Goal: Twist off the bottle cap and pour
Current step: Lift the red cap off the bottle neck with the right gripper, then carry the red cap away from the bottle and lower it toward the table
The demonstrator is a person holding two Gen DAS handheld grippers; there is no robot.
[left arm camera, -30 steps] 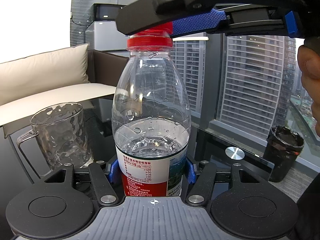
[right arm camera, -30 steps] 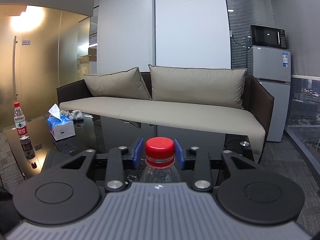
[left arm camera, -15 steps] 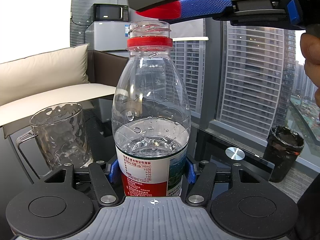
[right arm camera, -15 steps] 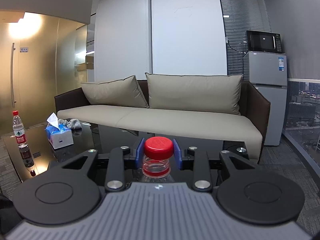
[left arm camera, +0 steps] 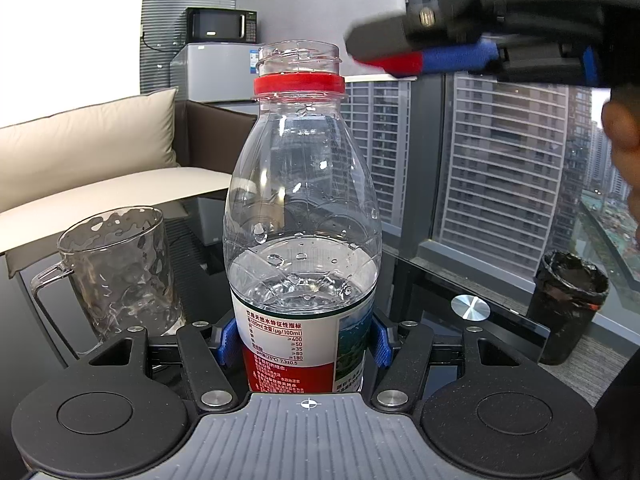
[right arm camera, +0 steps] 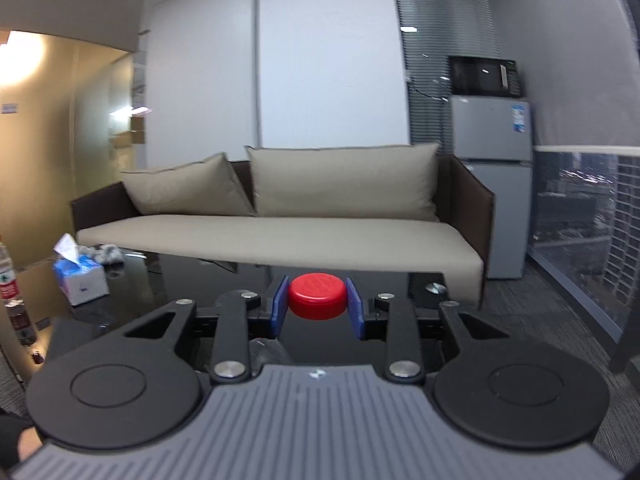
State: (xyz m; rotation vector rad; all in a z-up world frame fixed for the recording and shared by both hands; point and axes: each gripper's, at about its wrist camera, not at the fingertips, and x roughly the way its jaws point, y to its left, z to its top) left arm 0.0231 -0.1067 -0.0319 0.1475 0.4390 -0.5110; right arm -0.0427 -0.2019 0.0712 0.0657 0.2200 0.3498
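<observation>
A clear water bottle (left arm camera: 302,208), about half full, stands upright on the dark glass table with its mouth open and a red ring on the neck. My left gripper (left arm camera: 302,344) is shut on its labelled lower body. My right gripper (right arm camera: 318,306) is shut on the red cap (right arm camera: 318,295), held clear of the bottle. In the left wrist view the right gripper (left arm camera: 412,65) with the cap (left arm camera: 402,65) is up and to the right of the bottle mouth. An empty clear glass mug (left arm camera: 116,268) stands to the left of the bottle.
The glass table's far edge (left arm camera: 500,316) runs right of the bottle. A black bin (left arm camera: 570,308) stands on the floor beyond. A tissue box (right arm camera: 80,280) and a second bottle (right arm camera: 10,292) are at the table's far left. A sofa (right arm camera: 280,236) lies behind.
My right gripper has lifted the red cap off the bottle neck and carried it up and to the right. The bottle and my left gripper have stayed still.
</observation>
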